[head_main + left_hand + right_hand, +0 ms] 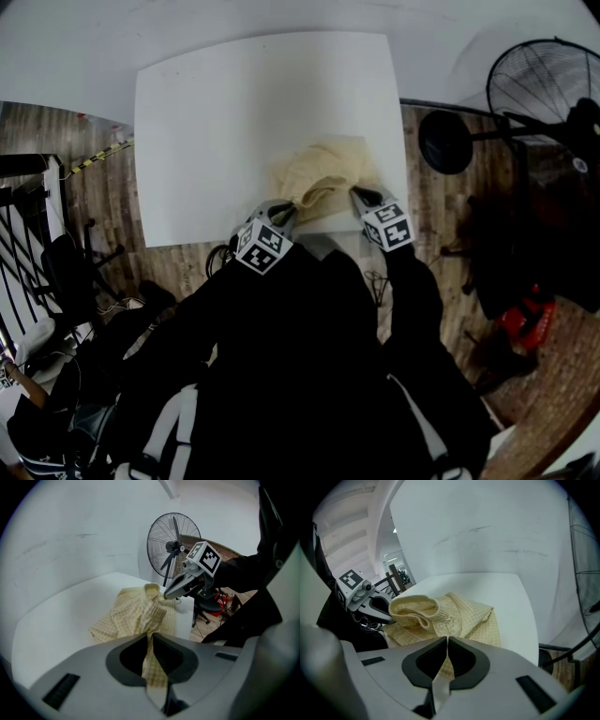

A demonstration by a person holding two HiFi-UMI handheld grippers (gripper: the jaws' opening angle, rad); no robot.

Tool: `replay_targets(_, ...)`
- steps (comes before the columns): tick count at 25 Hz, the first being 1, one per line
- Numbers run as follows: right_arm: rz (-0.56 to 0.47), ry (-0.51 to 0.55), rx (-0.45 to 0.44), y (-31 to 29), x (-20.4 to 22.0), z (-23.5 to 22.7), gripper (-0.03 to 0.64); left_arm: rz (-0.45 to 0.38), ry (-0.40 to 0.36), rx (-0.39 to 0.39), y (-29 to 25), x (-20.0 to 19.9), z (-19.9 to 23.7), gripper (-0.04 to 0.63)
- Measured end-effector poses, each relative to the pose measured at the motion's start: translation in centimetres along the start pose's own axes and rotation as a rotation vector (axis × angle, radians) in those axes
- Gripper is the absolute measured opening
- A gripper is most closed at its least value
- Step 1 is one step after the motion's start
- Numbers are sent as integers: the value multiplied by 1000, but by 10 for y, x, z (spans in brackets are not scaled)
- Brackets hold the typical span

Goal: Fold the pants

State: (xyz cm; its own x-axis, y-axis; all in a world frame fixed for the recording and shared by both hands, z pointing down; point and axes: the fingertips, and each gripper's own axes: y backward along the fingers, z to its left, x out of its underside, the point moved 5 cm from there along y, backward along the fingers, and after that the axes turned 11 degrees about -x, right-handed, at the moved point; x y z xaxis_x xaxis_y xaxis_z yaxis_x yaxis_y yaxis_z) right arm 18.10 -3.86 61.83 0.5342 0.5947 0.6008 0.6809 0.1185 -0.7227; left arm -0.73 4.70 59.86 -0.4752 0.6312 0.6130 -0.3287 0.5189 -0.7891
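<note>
Left gripper (pixel 151 639) on crumpled pale-yellow checked pants (pixel 323 169)

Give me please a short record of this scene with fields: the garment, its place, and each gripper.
garment: pants, pale yellow with a check pattern, bunched up, not laid flat
place: on the white table, close to the edge nearest the person
left gripper: closed on the pants fabric
right gripper: closed on the pants fabric
nearby: fan standing beside the table

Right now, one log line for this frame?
left tongs: shut on pants | right tongs: shut on pants | pants: bunched, near edge of table
</note>
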Motion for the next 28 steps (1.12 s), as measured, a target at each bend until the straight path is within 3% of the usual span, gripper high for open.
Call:
replay_targets(8,-45,-57,1,21,2,-1,8,-9,68,44,16,-2,-5,80)
replay_targets(24,-302,-23,9,44,-83,9,8,-189,179,-81,44,-68,36,78)
replay_targets(28,-395,-8,0,55,-114,20,8,-249,218,-139,53,-87,49,30)
